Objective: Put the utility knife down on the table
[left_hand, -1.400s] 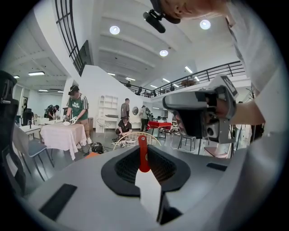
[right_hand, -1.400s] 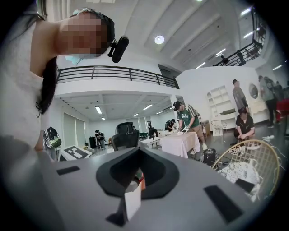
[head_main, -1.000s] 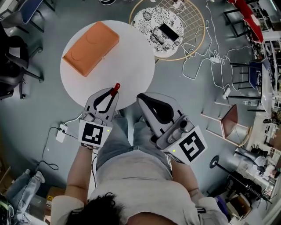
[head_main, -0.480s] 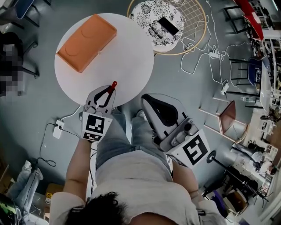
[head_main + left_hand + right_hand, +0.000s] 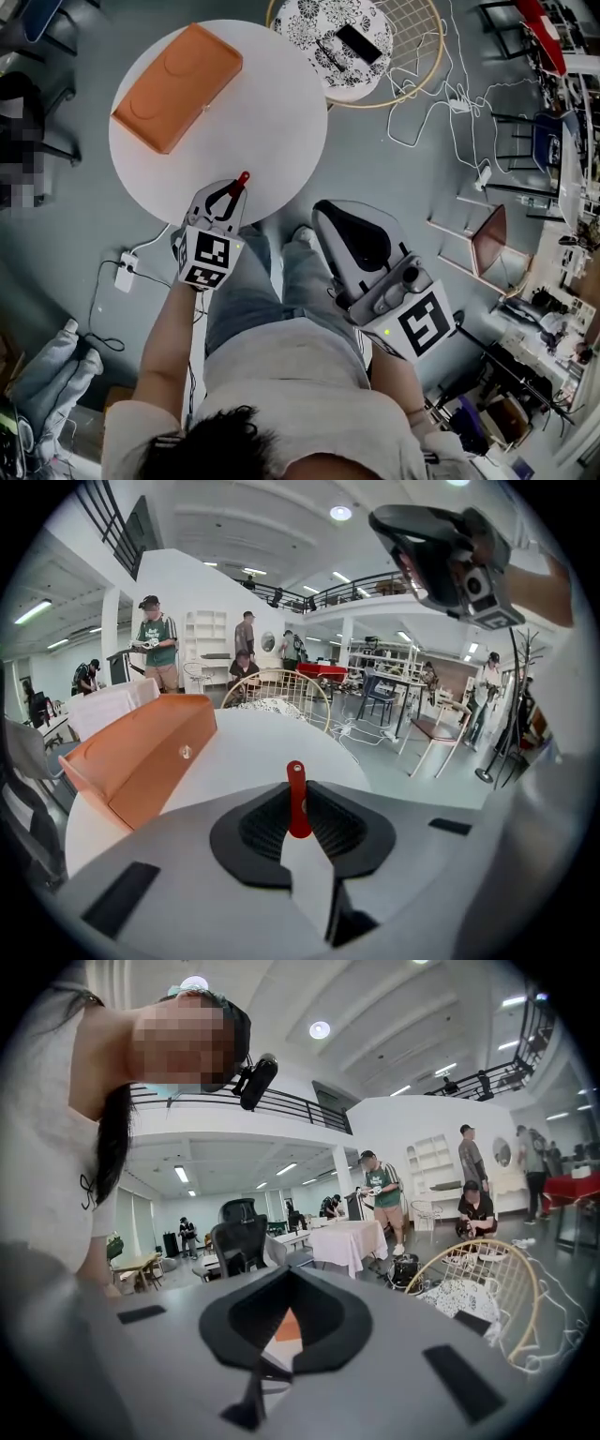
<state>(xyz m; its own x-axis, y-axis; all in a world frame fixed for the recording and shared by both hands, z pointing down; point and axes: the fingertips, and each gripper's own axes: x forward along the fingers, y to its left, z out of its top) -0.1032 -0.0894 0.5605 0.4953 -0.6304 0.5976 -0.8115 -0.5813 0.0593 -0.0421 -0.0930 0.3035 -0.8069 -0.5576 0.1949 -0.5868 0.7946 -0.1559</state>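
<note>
A red utility knife (image 5: 242, 181) sticks out of my left gripper (image 5: 232, 192), which is shut on it over the near edge of the round white table (image 5: 272, 122). In the left gripper view the knife's red end (image 5: 296, 794) stands upright between the black pads of the left gripper (image 5: 297, 803), with the table (image 5: 253, 747) beyond. My right gripper (image 5: 323, 212) hangs off the table to the right, above the person's knees, shut and holding nothing. In its own view the right gripper (image 5: 288, 1274) shows its pads meeting at the tip.
An orange tray (image 5: 176, 86) lies upside down on the table's far left, also in the left gripper view (image 5: 141, 752). A patterned stool (image 5: 323, 42) inside a wire hoop stands beyond the table. White cables (image 5: 441, 103) and a power strip (image 5: 125, 277) lie on the floor.
The left gripper with the knife has tipped up more steeply while staying at the table's near edge. The right gripper has drifted slightly down and right.
</note>
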